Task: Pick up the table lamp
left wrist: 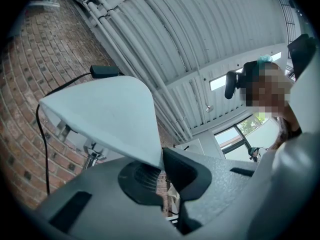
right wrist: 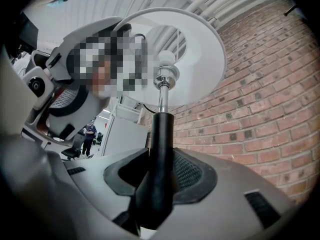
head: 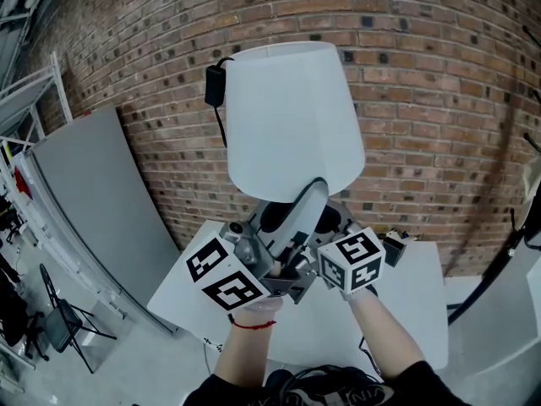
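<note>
The table lamp is up off the table, tilted toward the brick wall, and its white shade (head: 292, 117) fills the middle of the head view. My left gripper (head: 303, 205) reaches up to the shade's lower rim. In the left gripper view its jaws (left wrist: 161, 166) are shut on the edge of the shade (left wrist: 105, 114). My right gripper (head: 325, 227) sits just under the shade. In the right gripper view it (right wrist: 157, 176) is shut on the lamp's black stem (right wrist: 160, 149), with the bulb (right wrist: 166, 58) above. The lamp's base is hidden.
The lamp's black adapter (head: 215, 85) and cord hang over the shade's far side. A white table (head: 406, 303) lies below, with a small black object (head: 394, 245) on it. A brick wall (head: 423, 100) stands behind, a grey panel (head: 93, 201) at left, and a chair (head: 59, 320) on the floor.
</note>
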